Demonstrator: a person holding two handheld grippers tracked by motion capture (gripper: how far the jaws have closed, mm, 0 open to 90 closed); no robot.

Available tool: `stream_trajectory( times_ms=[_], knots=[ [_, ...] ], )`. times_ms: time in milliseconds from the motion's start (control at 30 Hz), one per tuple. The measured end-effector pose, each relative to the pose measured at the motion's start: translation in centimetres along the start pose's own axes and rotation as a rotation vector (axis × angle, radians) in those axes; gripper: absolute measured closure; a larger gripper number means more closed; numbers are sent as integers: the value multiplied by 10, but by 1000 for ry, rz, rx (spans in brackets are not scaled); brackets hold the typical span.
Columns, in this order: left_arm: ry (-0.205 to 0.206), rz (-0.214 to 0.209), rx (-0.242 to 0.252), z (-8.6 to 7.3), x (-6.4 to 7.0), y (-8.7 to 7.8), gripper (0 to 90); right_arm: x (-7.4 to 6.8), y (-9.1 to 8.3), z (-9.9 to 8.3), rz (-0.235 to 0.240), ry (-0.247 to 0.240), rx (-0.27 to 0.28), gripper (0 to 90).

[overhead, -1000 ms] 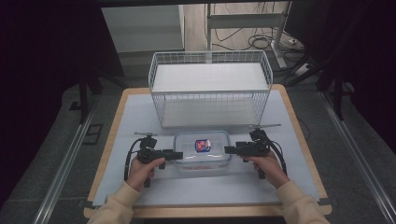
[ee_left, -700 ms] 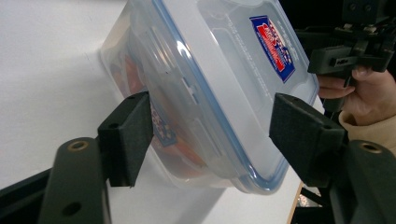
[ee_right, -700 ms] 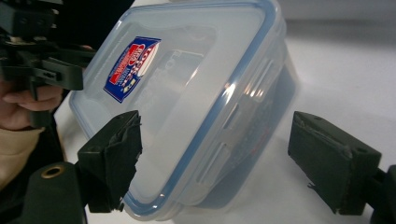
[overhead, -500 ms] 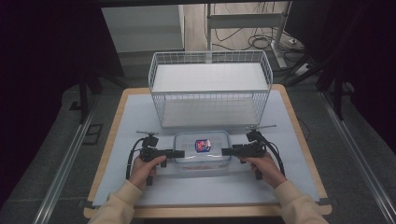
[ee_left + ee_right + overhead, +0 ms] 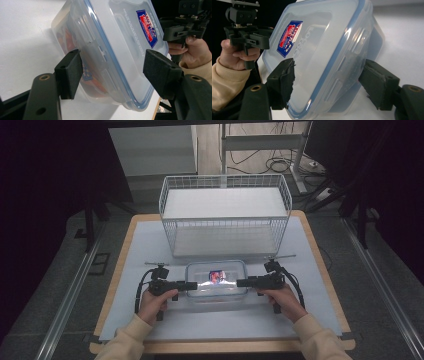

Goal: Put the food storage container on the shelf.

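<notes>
A clear plastic container with a blue-sealed lid and a red and blue label lies on the white mat, something red inside it. My left gripper is at its left end and my right gripper at its right end. In the left gripper view the container has its end latch between the spread jaws of my left gripper. The right gripper view shows the container the same way: its lid edge and latch lie between the wide jaws of my right gripper.
A white wire basket stands just behind the container, its front wall close to both grippers. The white mat covers a wooden table whose front edge lies under the forearms. Floor rails run along both sides.
The right gripper has edged slightly inward to the container's end. The left gripper and the container have barely moved.
</notes>
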State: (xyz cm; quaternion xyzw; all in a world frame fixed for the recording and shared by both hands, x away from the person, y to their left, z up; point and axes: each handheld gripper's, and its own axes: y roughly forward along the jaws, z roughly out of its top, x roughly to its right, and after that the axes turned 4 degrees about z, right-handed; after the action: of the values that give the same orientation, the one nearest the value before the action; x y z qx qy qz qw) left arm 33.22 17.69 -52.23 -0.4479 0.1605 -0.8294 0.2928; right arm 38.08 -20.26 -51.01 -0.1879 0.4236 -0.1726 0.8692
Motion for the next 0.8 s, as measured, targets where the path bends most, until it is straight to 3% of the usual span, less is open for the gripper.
stream_trajectory(
  times_ms=[367, 500, 700, 800],
  knots=[
    [79, 18, 32, -9, 8, -7, 380, -9, -7, -8, -9, -33, 34, 381],
    [89, 14, 39, -12, 10, -10, 409, -11, -9, -10, -9, -42, 44, 400],
    [144, 29, 60, -19, 16, -14, 443, -16, -16, -18, -2, -57, 59, 462],
    [145, 34, 73, -22, 18, -15, 450, -17, -17, -20, -3, -66, 67, 468]
  ],
)
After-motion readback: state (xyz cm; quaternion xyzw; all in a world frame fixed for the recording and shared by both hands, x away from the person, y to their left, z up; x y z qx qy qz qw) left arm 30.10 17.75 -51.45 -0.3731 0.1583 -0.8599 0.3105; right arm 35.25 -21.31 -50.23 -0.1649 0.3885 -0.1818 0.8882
